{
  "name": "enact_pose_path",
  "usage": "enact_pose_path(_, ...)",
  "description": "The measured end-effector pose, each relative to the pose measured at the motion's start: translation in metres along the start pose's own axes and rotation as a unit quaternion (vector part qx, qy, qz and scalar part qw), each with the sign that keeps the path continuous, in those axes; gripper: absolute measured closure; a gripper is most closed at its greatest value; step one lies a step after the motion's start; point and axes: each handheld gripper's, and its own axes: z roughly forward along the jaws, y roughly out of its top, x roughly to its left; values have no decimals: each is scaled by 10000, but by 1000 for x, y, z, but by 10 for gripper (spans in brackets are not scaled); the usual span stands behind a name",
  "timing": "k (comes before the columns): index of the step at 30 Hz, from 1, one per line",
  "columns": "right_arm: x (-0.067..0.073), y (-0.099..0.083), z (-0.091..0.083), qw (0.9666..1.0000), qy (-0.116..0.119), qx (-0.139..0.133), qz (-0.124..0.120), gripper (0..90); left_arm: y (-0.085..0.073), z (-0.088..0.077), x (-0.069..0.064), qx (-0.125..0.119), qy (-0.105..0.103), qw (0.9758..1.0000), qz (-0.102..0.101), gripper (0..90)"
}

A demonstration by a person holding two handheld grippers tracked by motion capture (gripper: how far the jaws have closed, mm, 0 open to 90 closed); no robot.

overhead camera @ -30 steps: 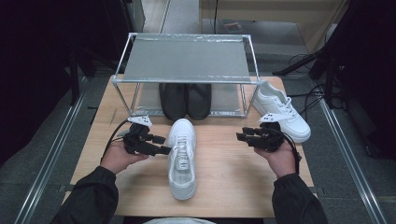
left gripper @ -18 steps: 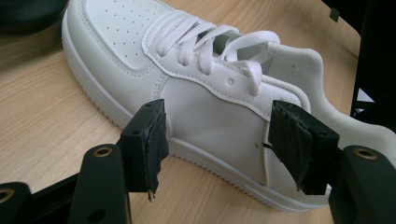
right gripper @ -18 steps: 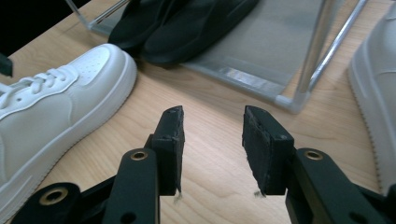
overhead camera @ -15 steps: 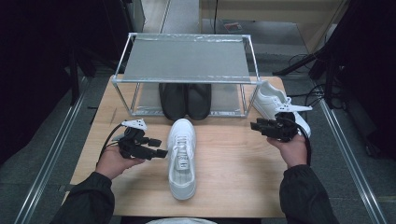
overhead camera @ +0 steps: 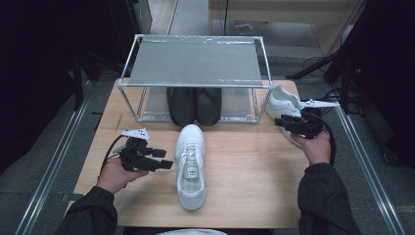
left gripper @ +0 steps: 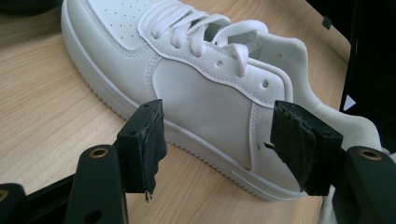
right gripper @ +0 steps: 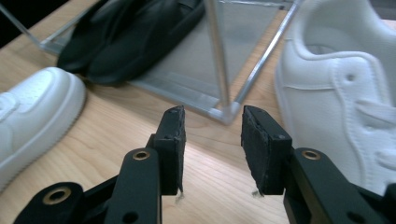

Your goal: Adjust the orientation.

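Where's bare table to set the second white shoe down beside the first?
Bare wood lies right of the centre white shoe, between it and the right hand-held gripper, down to the table's near edge. It is crowded by the rack's right leg, where the second white shoe sits, and under the rack with the black shoes.

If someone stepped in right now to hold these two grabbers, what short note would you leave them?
Left gripper: jaws have just been opening, open, empty, beside the white shoe mid-table.
Right gripper: open, empty, next to the second white shoe by the rack's right leg.
Done: black shoes sit on the lower shelf.
Left, likely: both white shoes are not yet on the rack.
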Motion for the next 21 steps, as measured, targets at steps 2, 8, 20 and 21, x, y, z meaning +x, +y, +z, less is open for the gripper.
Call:
enact_pose_path(2, -5, 1, 1, 10000, -60, 36, 13, 616, -1, 0, -1, 1, 22, 10000, 15, 354)
enact_pose_path(8, -20, 10, 4, 9999, -103, 114, 34, 614, -4, -3, -4, -85, 48, 9999, -25, 354)
enact_pose_path(20, -57, 34, -2, 9987, -452, 176, 175, 606, -6, -7, -6, -181, 109, 9998, -31, 354)
enact_pose_path(21, -59, 36, -1, 9986, -474, 198, 157, 602, -6, -8, -6, -194, 104, 9998, -33, 354)
